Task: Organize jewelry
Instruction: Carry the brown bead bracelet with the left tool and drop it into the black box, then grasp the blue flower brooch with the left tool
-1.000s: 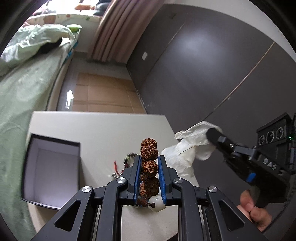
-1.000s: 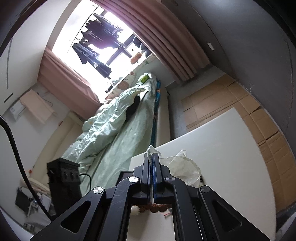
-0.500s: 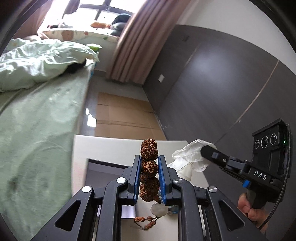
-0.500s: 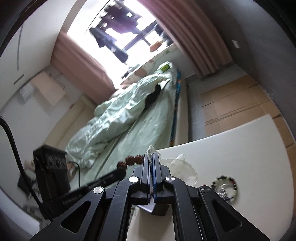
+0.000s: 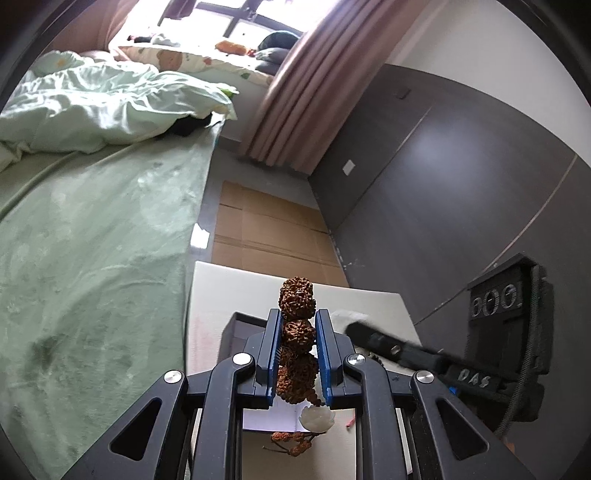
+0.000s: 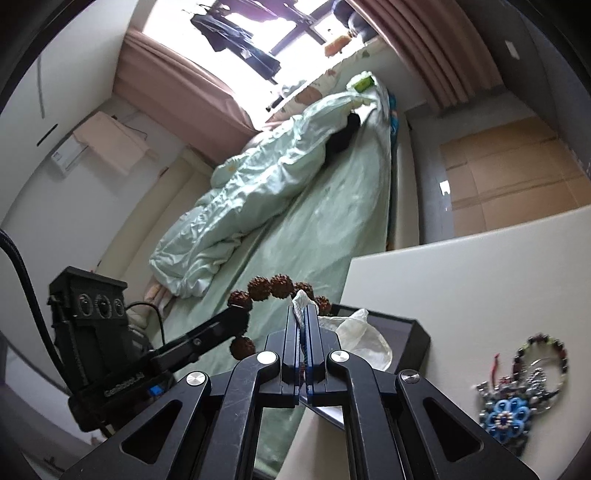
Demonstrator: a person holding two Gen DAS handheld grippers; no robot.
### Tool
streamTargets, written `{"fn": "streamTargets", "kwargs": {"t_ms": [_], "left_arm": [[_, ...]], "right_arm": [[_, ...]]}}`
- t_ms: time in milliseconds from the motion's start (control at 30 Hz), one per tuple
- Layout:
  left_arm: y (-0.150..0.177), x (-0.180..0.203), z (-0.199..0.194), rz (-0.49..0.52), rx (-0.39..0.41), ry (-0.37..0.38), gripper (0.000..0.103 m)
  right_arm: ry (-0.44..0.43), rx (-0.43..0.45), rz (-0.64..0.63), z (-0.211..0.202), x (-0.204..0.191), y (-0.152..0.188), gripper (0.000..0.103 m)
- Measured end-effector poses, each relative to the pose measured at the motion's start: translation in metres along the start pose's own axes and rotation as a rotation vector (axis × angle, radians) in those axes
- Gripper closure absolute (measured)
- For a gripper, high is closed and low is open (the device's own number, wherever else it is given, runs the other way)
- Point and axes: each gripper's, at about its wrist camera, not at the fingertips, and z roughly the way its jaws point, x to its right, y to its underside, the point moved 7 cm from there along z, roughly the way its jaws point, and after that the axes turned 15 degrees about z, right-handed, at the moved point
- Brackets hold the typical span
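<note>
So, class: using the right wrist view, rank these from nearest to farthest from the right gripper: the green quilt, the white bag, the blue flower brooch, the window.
1. White bag: pinched in the right gripper, over the black box.
2. Blue flower brooch: on the table, lower right.
3. Green quilt: on the bed, beyond the table.
4. Window: top, behind the bed.

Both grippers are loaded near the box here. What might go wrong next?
1. The left gripper pinches only a few beads of the bracelet; the dangling white bead could snag the box rim.
2. The right gripper holds the thin plastic bag by an edge, which could slip.
</note>
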Motion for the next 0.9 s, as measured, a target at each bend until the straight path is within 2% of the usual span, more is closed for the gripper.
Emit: {"fn": "streamTargets", "kwargs": {"t_ms": [67,100,133,233,400,567,633,667,733,833,900], "left_arm": [[0.001,-0.003,0.002,-0.001,-0.004,-0.016,0.085],[0.002,-0.003,0.003,0.0,-0.008,-0.017,0.085],[0.004,-0.002,0.004,0.0,-0.013,-0.013,0.085],[0.007,0.002,0.011,0.003,-0.034,0.013,0.085],[0.013,0.014,0.024,0.013,-0.068,0.051,0.084],[0.027,0.009,0.051,-0.072,-0.143,0.122,0.084],[0.034,-0.001,0.061,-0.11,-0.192,0.079,0.082],[0.037,-0.008,0.063,-0.118,-0.211,0.029,0.082],[0.036,-0.017,0.059,-0.119,-0.197,-0.039,0.082],[0.033,-0.017,0.051,-0.11,-0.163,-0.064,0.079],[0.033,-0.012,0.048,-0.094,-0.15,-0.068,0.068]], "right_arm": [[0.015,-0.047,0.022,0.013,0.006,0.004,0.088],[0.025,-0.065,0.035,0.017,0.009,0.007,0.063],[0.037,-0.075,0.051,0.019,0.014,0.008,0.044],[0.041,-0.062,0.07,0.011,0.022,0.008,0.042],[0.058,0.008,0.088,-0.024,0.035,-0.001,0.041],[0.076,0.073,0.124,-0.059,0.05,-0.01,0.041],[0.076,0.102,0.141,-0.072,0.056,-0.015,0.041],[0.079,0.115,0.151,-0.078,0.059,-0.017,0.041],[0.081,0.133,0.165,-0.088,0.063,-0.018,0.041],[0.081,0.159,0.184,-0.105,0.07,-0.019,0.041],[0.083,0.174,0.19,-0.114,0.072,-0.018,0.041]]}}
